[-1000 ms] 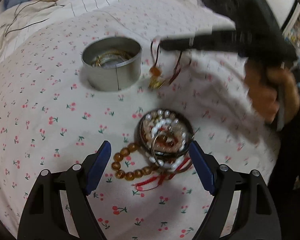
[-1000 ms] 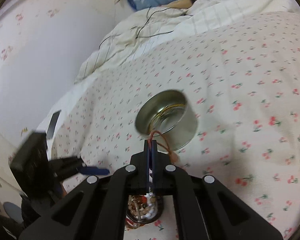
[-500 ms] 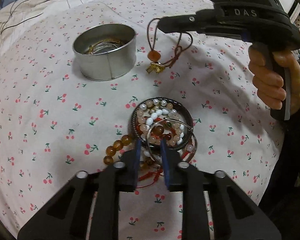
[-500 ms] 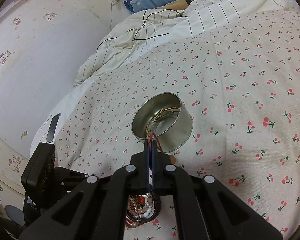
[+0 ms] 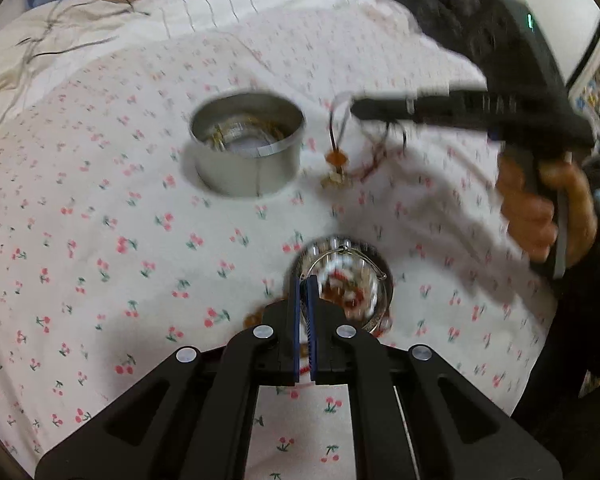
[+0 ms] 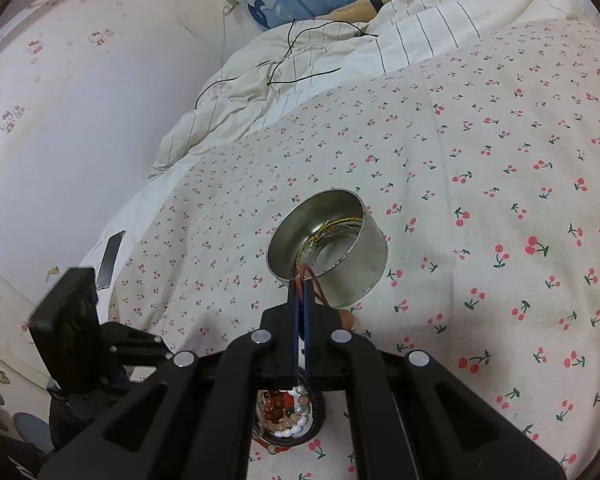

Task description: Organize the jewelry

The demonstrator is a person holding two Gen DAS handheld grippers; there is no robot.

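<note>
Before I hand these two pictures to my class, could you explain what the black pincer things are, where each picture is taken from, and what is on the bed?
No robot here: a person holds a two-finger gripper in each hand, and a wide-angle camera on each looks along its fingers. One picture comes from the left gripper, the other from the right gripper.

On the cherry-print bedspread stand a round metal tin with gold chains inside and a pile of bead bracelets.

The left view shows the person's hand gripping the right tool, which is shut on a red cord pendant dangling beside the tin. The left gripper's jaws have just been closing; a red strand shows between them, though blur hides what it belongs to.
</note>
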